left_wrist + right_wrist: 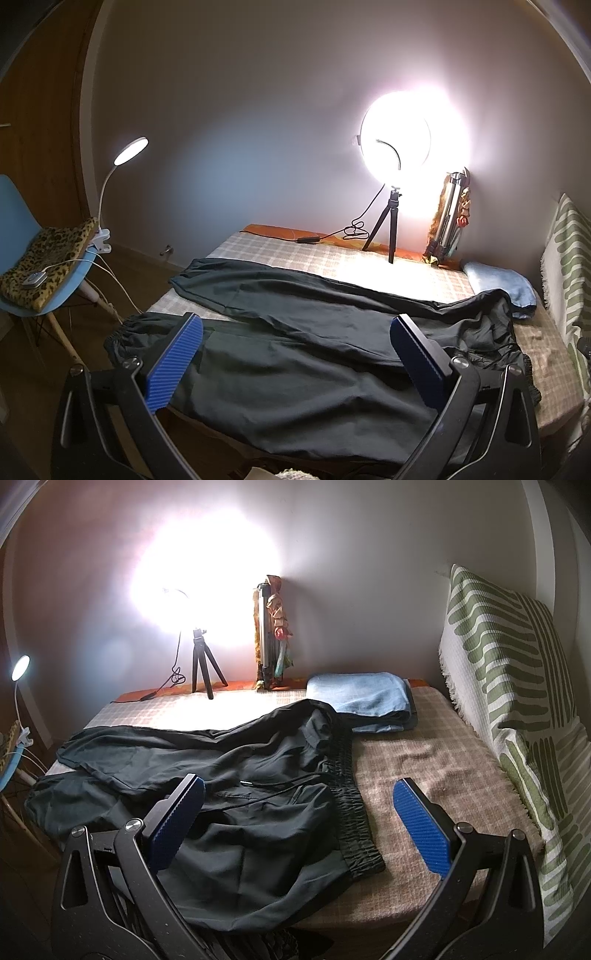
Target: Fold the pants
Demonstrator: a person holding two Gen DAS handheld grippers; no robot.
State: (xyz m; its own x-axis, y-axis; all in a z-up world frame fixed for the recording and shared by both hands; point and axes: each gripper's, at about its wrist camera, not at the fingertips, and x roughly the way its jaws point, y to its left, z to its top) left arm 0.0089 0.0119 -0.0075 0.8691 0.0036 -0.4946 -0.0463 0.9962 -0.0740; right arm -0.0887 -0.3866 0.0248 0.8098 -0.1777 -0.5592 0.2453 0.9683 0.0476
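bed (424,760) carries pants (240,775), towel perhaps (362,694).

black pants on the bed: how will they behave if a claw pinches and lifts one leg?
Likely floppy: the black pants lie creased and flat, so a lifted leg should drape. Probably light and thin. The gathered waistband looks thicker, so an easier pinch.

I see ring light (397,127) on tripod at bed's (436,760) far edge | folded blue towel (364,696) at far right corner | striped cushion (506,686) along right edge | desk lamp (129,151) clipped to blue chair (22,236) past left edge
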